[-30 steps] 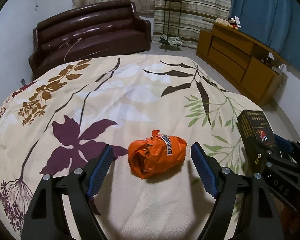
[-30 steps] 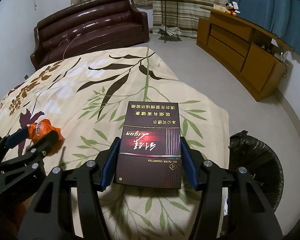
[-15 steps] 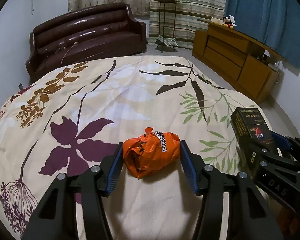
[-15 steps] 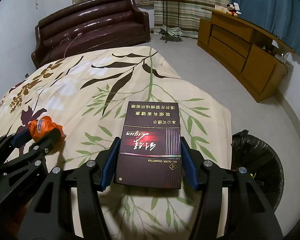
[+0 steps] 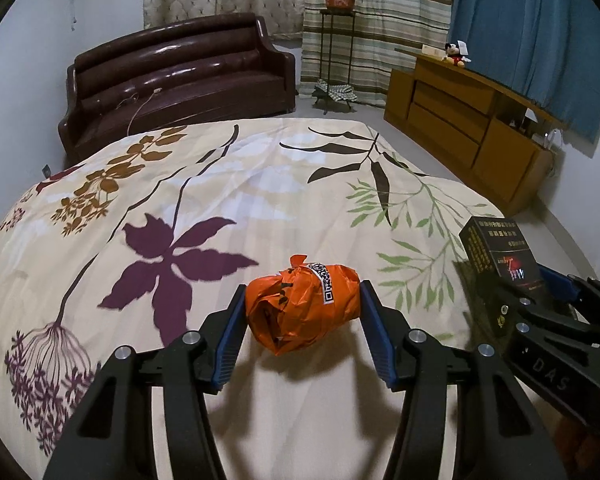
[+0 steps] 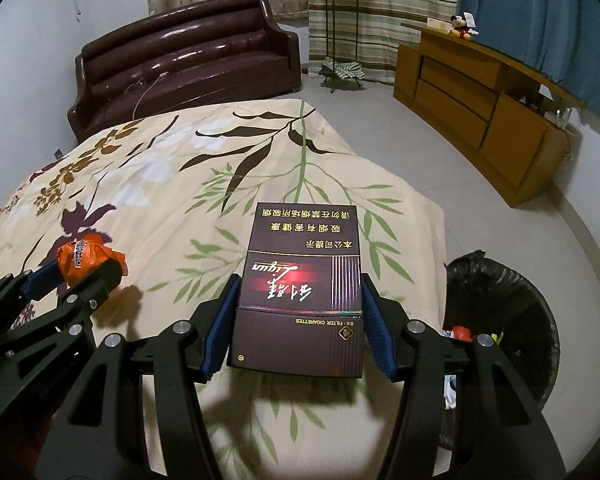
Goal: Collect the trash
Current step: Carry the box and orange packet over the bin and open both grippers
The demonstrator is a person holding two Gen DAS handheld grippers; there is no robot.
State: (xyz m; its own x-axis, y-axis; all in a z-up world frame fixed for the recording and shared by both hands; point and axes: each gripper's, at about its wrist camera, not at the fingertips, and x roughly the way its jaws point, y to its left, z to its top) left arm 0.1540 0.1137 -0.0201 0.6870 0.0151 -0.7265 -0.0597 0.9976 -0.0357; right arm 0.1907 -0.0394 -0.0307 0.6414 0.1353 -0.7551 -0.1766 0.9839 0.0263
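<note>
Here, cigarette carton reading "FILTER CIGARETTES", QR-labelled orange wrapper

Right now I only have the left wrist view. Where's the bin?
Observer: The bin stands on the floor, just off the bed's right edge.
Operator: Anything in it?
Observer: Yes, some litter, including a red piece.
Operator: Which gripper is nearer it?
Observer: The right gripper, its pads clamped on the carton's long sides. The left gripper, with the bag, is on the far side from the bin.
</note>
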